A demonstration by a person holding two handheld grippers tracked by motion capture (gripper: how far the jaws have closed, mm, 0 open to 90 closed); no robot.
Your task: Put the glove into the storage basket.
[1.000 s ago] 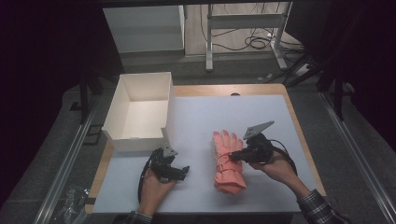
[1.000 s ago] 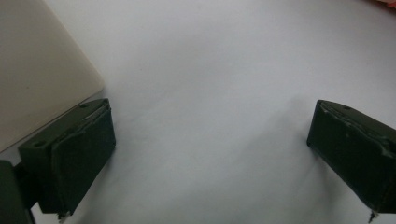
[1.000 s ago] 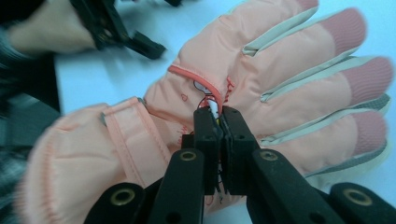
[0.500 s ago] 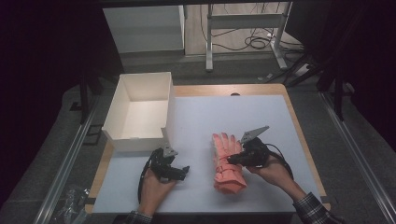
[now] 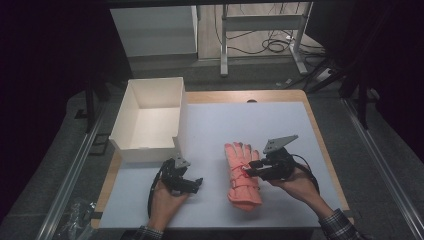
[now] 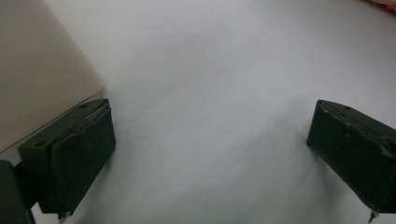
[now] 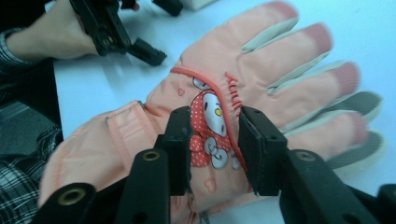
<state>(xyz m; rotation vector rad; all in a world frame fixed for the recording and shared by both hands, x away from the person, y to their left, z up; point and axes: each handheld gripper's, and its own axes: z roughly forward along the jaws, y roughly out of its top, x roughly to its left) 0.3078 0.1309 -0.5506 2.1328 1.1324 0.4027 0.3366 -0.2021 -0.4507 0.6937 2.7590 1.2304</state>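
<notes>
An orange-pink winter glove (image 5: 241, 172) with a cartoon patch lies flat on the white worktop (image 5: 215, 130), fingers pointing away from the person, right of centre. The right tool (image 7: 214, 140) sits over the glove's back, its jaws partly apart either side of the patch and pressing on the fabric. The left tool (image 6: 205, 154) rests low on the bare worktop, jaws wide apart, just beside the white open box (image 5: 147, 120).
</notes>
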